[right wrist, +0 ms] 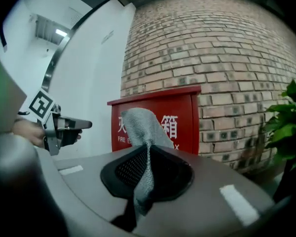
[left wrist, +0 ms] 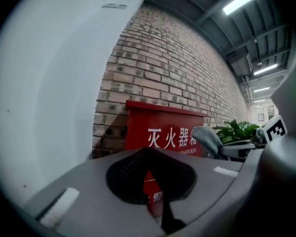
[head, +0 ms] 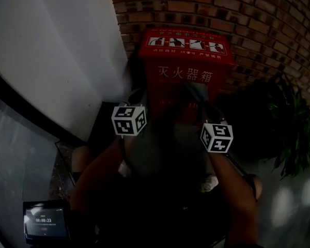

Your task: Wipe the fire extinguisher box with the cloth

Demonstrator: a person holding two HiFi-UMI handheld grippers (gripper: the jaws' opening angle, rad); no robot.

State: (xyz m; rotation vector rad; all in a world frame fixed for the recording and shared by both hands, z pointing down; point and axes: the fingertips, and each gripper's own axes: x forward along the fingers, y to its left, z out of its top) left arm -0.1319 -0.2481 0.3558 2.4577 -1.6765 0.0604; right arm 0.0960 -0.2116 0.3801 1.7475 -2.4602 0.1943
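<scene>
Right hand-held gripper (right wrist: 147,152) is pinching grey cloth (right wrist: 140,125) before the fire extinguisher box (right wrist: 183,107). Left hand-held gripper (left wrist: 148,154) is facing it, jaws together.

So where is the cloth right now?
In the right gripper view the cloth is pinched in the right tool, sticking up in front of the red fire extinguisher box by the brick wall.

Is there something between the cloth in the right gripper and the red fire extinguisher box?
Nothing visible. In the right gripper view, the cloth, pinched in the right gripper, faces the box with only open air between them. The left gripper is off to the side.
</scene>
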